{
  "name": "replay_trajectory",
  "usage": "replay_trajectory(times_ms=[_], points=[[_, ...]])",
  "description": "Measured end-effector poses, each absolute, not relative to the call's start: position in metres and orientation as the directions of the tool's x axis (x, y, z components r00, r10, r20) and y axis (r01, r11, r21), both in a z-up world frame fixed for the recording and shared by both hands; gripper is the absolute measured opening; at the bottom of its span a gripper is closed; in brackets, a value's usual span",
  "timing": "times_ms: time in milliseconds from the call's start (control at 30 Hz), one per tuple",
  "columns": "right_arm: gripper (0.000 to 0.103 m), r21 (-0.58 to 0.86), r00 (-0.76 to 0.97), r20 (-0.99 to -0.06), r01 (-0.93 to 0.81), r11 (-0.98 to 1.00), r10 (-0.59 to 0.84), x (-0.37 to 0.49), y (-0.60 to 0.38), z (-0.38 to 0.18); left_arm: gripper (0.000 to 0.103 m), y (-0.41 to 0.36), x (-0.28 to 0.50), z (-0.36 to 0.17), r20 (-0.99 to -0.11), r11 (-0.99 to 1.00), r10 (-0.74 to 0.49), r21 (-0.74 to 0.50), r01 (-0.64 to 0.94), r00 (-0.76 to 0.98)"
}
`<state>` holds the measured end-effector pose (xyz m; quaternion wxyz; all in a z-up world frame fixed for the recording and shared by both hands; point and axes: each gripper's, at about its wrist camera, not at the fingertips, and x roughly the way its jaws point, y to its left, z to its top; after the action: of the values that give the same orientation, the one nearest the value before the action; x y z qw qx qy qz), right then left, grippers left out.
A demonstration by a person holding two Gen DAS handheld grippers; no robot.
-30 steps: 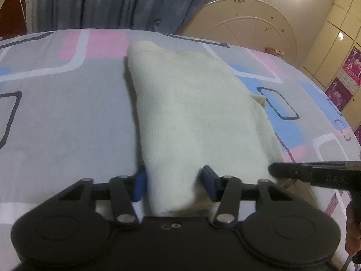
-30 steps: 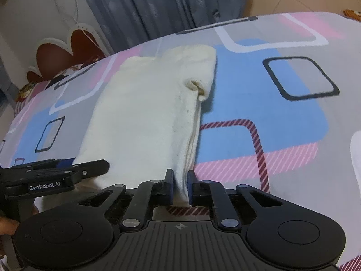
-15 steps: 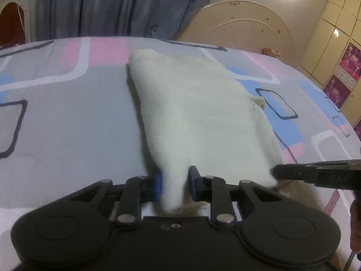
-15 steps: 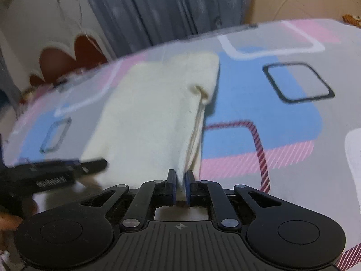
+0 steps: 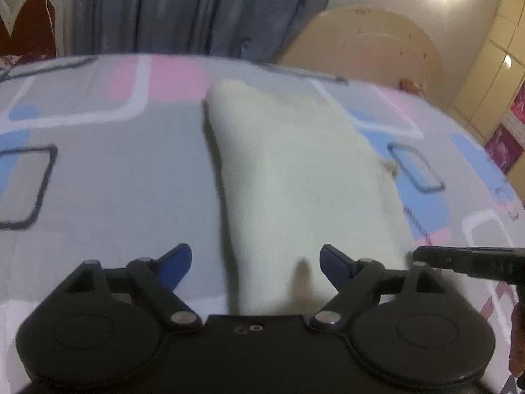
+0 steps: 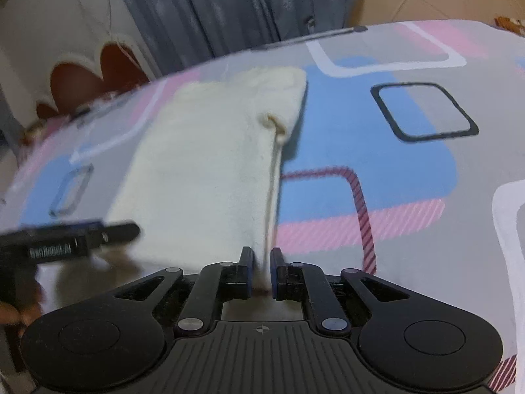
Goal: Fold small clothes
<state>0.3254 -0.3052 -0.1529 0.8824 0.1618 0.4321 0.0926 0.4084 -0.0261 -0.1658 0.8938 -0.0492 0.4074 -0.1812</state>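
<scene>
A cream knitted garment (image 5: 295, 177) lies folded lengthwise on the patterned bedsheet (image 5: 108, 180); it also shows in the right wrist view (image 6: 203, 170). My left gripper (image 5: 256, 259) is open, its blue-padded fingers wide apart on either side of the garment's near left edge. My right gripper (image 6: 261, 262) is shut on the garment's near right corner, with cloth pinched between the pads. The right gripper shows at the right edge of the left wrist view (image 5: 466, 259). The left gripper shows at the left of the right wrist view (image 6: 75, 239).
The bed carries a grey sheet with pink, blue and white squares (image 6: 393, 151). Grey curtains (image 5: 180, 10) hang behind it. A cream curved headboard (image 5: 370, 46) stands at the far right, and a red and white shape (image 6: 82, 78) at the far left.
My left gripper closed on the garment's near edge half a second ago and has now opened wide, letting it go. My right gripper stays shut on its corner.
</scene>
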Motion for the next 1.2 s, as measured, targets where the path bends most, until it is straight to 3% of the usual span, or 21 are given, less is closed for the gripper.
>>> replay_trajectory(times_ms=[100, 467, 533, 600, 833, 900, 1000, 1200], points=[[0.053, 0.39, 0.639, -0.71, 0.007, 0.921, 0.296, 0.337, -0.314, -0.146, 0.085, -0.028, 0.418, -0.158, -0.702, 0.927, -0.373, -0.258, 0.272, 0.606], [0.055, 0.461, 0.659, -0.687, 0.069, 0.885, 0.306, 0.394, -0.32, -0.142, 0.085, -0.033, 0.476, -0.164, -0.706, 0.923, -0.382, -0.33, 0.201, 0.597], [0.068, 0.469, 0.655, -0.689, 0.075, 0.88, 0.311, 0.405, -0.319, -0.146, 0.084, -0.033, 0.484, -0.169, -0.71, 0.922, -0.382, -0.334, 0.196, 0.592], [0.072, 0.469, 0.659, -0.688, 0.083, 0.88, 0.305, 0.413, -0.318, -0.15, 0.084, -0.034, 0.491, -0.175, -0.708, 0.917, -0.395, -0.342, 0.205, 0.585], [0.072, 0.518, 0.655, -0.675, 0.095, 0.85, 0.338, 0.436, -0.321, -0.178, 0.081, -0.036, 0.507, -0.194, -0.69, 0.867, -0.491, -0.446, 0.222, 0.532], [0.072, 0.545, 0.665, -0.653, 0.082, 0.834, 0.361, 0.438, -0.323, -0.182, 0.072, -0.036, 0.509, -0.196, -0.674, 0.85, -0.52, -0.472, 0.235, 0.525], [0.041, 0.614, 0.645, -0.628, 0.067, 0.786, 0.435, 0.445, -0.324, -0.188, 0.059, -0.036, 0.511, -0.197, -0.667, 0.84, -0.532, -0.494, 0.224, 0.522], [0.028, 0.645, 0.646, -0.604, 0.053, 0.762, 0.467, 0.446, -0.327, -0.183, 0.042, -0.04, 0.504, -0.186, -0.649, 0.853, -0.512, -0.462, 0.243, 0.563]])
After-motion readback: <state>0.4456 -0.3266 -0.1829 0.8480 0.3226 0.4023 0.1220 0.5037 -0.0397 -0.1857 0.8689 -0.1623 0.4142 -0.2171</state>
